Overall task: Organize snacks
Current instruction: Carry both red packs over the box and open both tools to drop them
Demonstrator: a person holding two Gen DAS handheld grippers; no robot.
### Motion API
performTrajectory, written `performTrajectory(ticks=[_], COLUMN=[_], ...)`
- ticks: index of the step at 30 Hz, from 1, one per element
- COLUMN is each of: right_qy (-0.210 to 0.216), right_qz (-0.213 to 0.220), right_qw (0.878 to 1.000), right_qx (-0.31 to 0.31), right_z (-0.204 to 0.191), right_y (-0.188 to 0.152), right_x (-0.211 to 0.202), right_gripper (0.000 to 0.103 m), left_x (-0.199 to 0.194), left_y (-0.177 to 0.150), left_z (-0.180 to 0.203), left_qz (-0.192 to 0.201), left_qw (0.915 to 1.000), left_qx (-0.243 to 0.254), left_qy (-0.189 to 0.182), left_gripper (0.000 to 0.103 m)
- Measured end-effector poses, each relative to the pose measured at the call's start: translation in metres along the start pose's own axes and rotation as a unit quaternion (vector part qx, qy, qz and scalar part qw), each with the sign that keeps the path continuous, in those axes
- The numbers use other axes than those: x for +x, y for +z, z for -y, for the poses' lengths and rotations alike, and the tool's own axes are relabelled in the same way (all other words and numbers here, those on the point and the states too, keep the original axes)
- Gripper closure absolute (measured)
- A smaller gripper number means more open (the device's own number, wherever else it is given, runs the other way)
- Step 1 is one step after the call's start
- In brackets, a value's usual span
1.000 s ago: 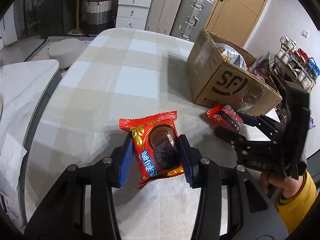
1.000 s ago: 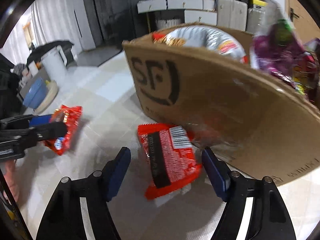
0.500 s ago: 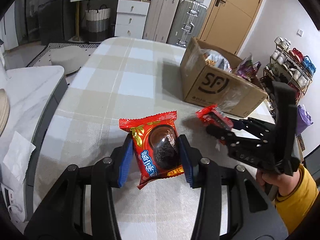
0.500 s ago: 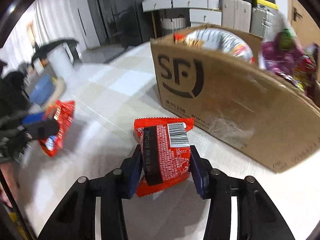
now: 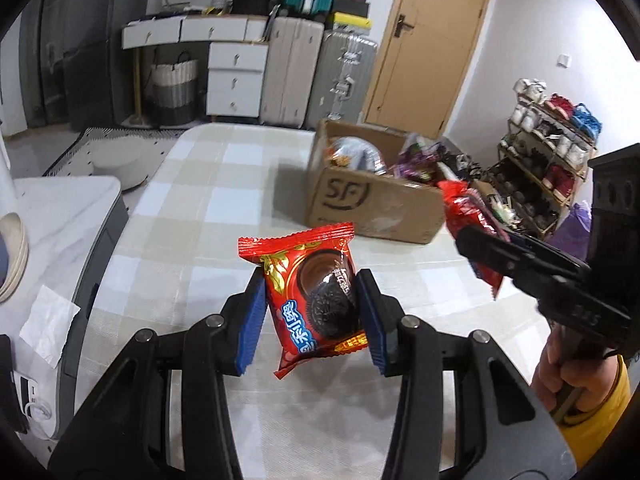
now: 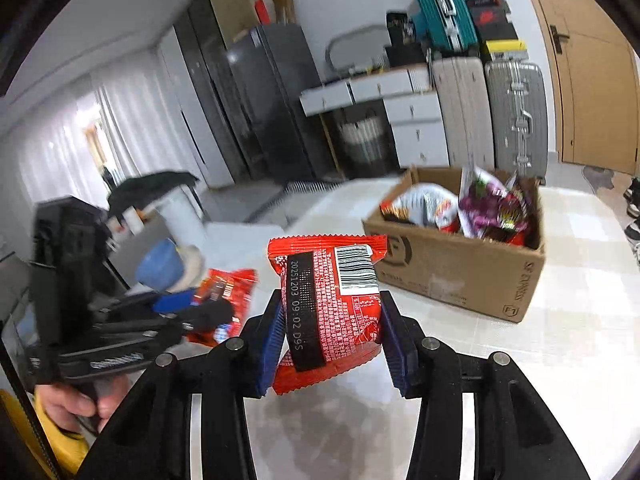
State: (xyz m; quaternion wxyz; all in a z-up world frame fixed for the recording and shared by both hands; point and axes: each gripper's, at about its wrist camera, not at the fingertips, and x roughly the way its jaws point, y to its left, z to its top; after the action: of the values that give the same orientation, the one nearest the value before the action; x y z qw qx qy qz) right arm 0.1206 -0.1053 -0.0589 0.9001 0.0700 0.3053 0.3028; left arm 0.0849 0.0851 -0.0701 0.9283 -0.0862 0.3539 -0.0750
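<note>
My left gripper is shut on a red cookie packet and holds it in the air above the checked table. My right gripper is shut on a second red packet, barcode side up, also lifted off the table. An open cardboard box marked SF stands further back on the table, filled with several snack bags. In the left wrist view the right gripper and its packet hang just in front of the box's right end. The right wrist view shows the left gripper at the left.
A white counter with a paper tissue borders the table on the left. Suitcases, white drawers and a wooden door stand behind. A shoe rack is at the right. A hand in a yellow sleeve holds the right gripper.
The right gripper closed on the red packet lying beside the box and lifted it. Both grippers have risen from the table with their packets.
</note>
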Motion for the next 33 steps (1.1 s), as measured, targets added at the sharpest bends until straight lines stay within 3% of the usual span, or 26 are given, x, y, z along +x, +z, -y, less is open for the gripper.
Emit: performTrajectory(ticks=[7, 12, 23, 33], right_qy=[0.001, -0.003, -0.011, -0.033], right_qz=[0.07, 0.092, 0.107, 0.155], right_qw=[0.998, 0.996, 0.993, 0.987], right_qx=[0.011, 0.016, 0.036, 0.01], right_z=[-0.022, -0.032, -0.027, -0.026], right_y=[-0.001, -0.015, -0.034, -0.003], right_x=[-0.083, -0.125, -0.156, -0.192], right_gripper=[0.058, 0.058, 0.058, 0.058], left_x=[-0.043, -0.068, -0.112, -0.118], left_y=[-0.001, -0.005, -0.007, 0.023], left_z=[0.031, 0.05, 0.087, 0.097], left_qz=[0.03, 0.043, 0.07, 0.082], left_qw=[0.9991, 0.9981, 0.9949, 0.9928], left_qx=[0.023, 0.033, 0.061, 0.075], left_qy=[-0.019, -0.03, -0.037, -0.044], left_gripper=[0.062, 0.062, 0.062, 0.062])
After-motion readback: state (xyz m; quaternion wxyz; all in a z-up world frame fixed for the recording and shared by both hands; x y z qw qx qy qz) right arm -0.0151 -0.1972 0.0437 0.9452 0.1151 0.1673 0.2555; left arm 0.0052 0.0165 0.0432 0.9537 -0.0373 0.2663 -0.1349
